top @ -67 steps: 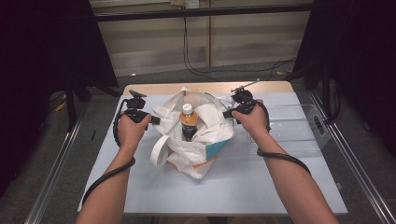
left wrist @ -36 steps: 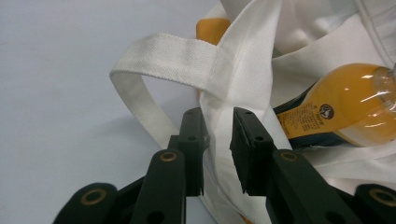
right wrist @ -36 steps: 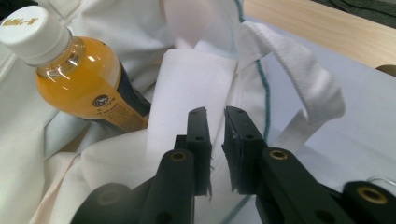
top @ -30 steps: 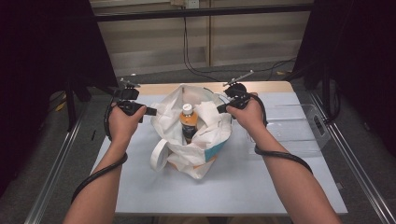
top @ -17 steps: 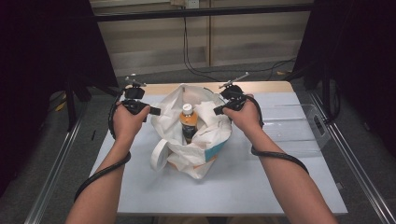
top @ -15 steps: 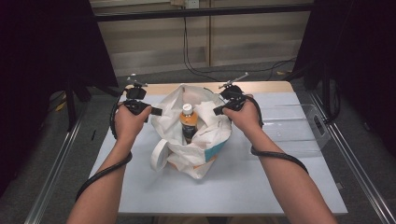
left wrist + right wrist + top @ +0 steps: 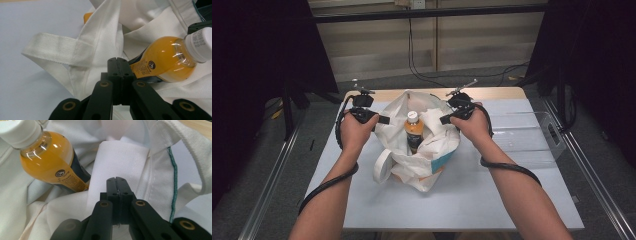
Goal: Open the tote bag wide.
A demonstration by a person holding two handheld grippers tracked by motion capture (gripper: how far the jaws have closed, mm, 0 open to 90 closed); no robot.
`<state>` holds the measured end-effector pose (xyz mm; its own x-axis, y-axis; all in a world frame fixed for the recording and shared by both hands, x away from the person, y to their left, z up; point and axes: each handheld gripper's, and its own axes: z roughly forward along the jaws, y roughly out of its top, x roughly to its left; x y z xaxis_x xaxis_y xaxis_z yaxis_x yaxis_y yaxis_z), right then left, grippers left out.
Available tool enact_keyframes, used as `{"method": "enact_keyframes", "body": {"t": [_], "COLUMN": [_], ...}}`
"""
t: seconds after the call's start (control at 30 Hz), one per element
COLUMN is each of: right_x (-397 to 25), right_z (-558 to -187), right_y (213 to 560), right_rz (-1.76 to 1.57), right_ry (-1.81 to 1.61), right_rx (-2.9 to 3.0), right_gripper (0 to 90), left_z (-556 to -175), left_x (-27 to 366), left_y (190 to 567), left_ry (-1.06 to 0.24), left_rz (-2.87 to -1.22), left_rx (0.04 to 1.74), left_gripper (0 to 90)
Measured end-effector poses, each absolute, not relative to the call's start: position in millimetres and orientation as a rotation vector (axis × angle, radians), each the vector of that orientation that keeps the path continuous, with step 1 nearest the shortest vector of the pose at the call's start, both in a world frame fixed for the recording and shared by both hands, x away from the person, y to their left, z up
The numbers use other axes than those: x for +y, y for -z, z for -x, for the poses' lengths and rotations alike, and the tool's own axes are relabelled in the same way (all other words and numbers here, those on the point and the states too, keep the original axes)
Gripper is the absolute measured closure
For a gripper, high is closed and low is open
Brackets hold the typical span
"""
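Both grippers, left (image 7: 382, 119) and right (image 7: 443, 120), have jaws clamped on the white bag (image 7: 424, 155); the juice bottle (image 7: 413, 131) stands upright, cap up

The bottle's (image 7: 413, 131) lower half sits hidden inside the white bag (image 7: 422, 160), and whether cloth is pinched between either gripper's closed jaws I cannot tell.

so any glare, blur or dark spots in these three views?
High view: table evenly lit, surroundings drop to near black, overall soft. Left gripper view: highlights on the bottle, left gripper jaw bases blurred at the bottom edge. Right gripper view: glints on the bottle, cap nearly blown out, right gripper linkage blurred.
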<state>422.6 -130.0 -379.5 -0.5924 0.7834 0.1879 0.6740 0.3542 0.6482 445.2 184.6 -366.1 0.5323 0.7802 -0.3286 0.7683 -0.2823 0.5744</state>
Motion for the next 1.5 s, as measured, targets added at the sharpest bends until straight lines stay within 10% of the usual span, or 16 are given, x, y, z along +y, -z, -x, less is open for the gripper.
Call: {"method": "enact_keyframes", "body": {"t": [1.5], "right_x": [-135], "right_z": [-415], "right_y": [399], "right_rz": [-1.364], "right_ry": [-1.011], "right_rx": [2.49], "right_gripper": [89.5], "left_z": [-461], "left_x": [170], "left_y": [400], "left_ry": [-0.027], "left_rz": [-2.088], "left_rx": [1.271], "left_gripper": [89.1]}}
